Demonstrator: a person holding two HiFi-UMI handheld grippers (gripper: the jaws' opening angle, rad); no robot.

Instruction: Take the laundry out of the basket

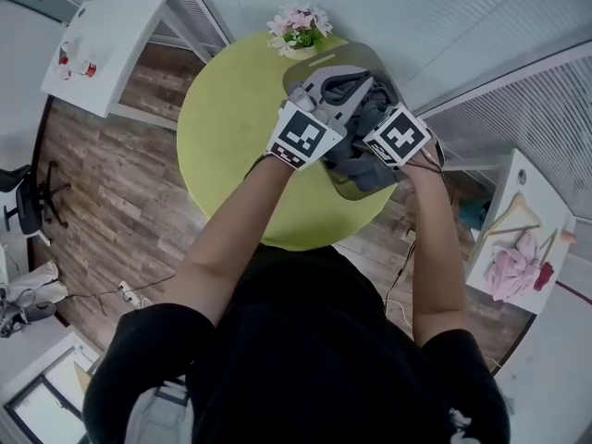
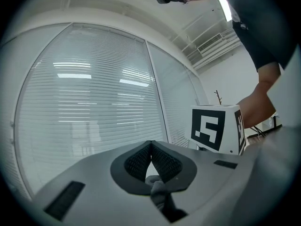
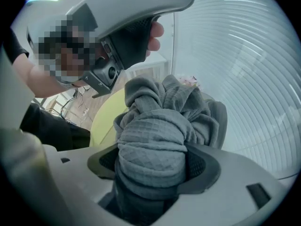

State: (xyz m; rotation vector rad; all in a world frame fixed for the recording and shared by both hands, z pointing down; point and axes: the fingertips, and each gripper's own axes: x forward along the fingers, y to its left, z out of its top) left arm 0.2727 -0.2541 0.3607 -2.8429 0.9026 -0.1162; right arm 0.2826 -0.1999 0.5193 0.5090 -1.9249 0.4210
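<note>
Here, right tool wide on bunched grey laundry, left tool pinching it

Round yellow-green table with pink flowers, white side desk, black office chair, wood floor

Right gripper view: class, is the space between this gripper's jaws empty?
No, a thick bundle of grey waffle-weave cloth fills the gap between the jaws of the right gripper, pressed against both pads.
</note>
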